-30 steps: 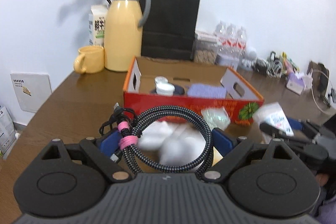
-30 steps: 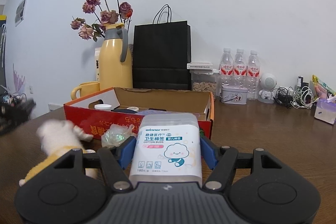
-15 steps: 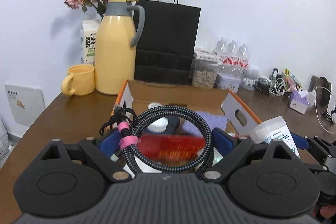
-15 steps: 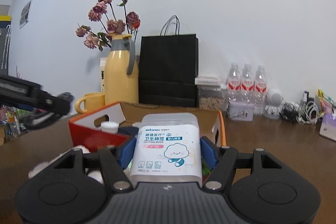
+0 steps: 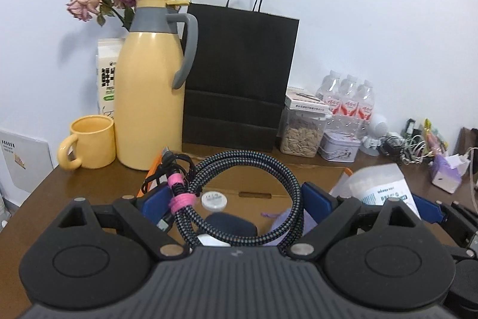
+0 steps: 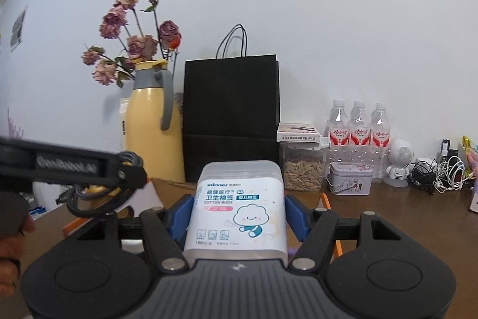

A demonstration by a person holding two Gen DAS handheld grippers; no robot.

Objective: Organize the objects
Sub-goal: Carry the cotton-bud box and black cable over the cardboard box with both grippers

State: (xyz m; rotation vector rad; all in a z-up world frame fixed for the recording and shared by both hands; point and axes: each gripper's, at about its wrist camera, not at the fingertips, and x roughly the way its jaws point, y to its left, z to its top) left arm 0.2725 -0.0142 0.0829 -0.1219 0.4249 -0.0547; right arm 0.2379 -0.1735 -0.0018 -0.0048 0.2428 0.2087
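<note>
- Left gripper (image 5: 236, 199): fingers clenched across a coiled braided cable (image 5: 239, 196), loop standing between the pads; likely carried that way so it drops in as one bundle.
- Below and ahead of those fingers: open cardboard box (image 5: 269, 178), evidently the destination.
- Right gripper (image 6: 237, 214): fingers grasping a cotton-bud tub (image 6: 237, 208) by its sides, upright, over the box's right edge.

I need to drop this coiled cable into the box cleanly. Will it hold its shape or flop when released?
The cable looks braided and fairly stiff: its loop stands rounded between the left hand-held gripper pads. The pink tie binds one side, so it probably stays coiled. The loose black plug end may dangle and snag the box edge.
</note>
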